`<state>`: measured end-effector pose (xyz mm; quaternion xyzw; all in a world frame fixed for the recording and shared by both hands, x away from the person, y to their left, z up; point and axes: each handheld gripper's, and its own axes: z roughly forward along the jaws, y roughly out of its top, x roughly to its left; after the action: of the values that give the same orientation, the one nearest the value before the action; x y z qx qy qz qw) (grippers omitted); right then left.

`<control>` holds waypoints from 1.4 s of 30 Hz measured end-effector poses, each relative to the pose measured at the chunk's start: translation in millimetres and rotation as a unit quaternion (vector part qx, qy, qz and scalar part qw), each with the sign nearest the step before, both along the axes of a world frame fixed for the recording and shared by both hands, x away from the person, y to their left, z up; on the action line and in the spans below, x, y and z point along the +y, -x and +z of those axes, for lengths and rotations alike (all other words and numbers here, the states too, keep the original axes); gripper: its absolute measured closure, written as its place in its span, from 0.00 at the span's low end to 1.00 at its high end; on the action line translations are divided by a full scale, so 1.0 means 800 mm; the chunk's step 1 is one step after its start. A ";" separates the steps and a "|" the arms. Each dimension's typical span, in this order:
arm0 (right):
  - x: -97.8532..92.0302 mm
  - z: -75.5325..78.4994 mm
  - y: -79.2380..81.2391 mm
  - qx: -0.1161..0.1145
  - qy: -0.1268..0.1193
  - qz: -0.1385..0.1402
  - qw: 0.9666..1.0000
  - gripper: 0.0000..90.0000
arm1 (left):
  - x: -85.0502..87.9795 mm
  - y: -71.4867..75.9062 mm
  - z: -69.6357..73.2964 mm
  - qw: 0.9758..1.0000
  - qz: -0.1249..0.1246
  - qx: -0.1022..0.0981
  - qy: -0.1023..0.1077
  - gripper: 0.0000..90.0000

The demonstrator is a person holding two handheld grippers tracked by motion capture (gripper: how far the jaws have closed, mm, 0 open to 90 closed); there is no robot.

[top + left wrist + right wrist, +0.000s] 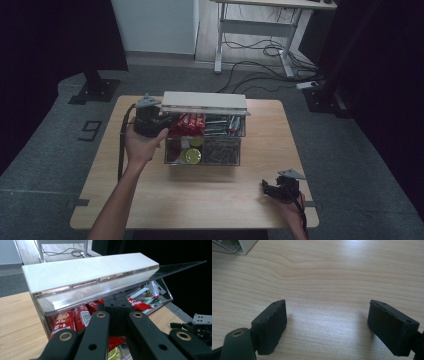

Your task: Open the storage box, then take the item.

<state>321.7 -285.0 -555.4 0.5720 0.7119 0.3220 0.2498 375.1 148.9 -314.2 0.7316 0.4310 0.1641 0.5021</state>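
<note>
The wooden bench (pixel 150 200) carried a clear storage box (pixel 205 150) at its centre toward the far edge, with its white lid (pixel 205 101) raised and the red packets (pixel 187 125), yellow-topped items and metal parts inside exposed. The left tool (pixel 161 121) sat at the box's left end just below the lid, its jaws pressed together over the red packets; whether they pinched anything could not be determined. The right tool (pixel 274 189) rested on the bench at the near right corner, well apart from the box, with its jaws spread and nothing between them.
</note>
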 end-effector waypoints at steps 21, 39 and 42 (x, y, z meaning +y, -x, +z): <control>-0.006 0.008 0.005 -0.019 -0.024 -0.011 0.999 0.24 | -0.007 -0.002 0.000 1.000 -0.009 -0.003 -0.004 1.00; 0.027 0.107 0.015 -0.112 -0.093 0.052 0.988 0.32 | -0.009 -0.001 0.003 1.000 -0.013 -0.001 -0.009 1.00; 0.033 0.120 0.013 -0.121 -0.089 0.060 0.987 0.33 | -0.009 -0.001 0.004 1.000 -0.013 -0.001 -0.008 1.00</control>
<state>311.1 -258.5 -459.1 0.5048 0.6779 0.4655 0.2627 375.6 141.5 -311.3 0.7409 0.4197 0.1620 0.4986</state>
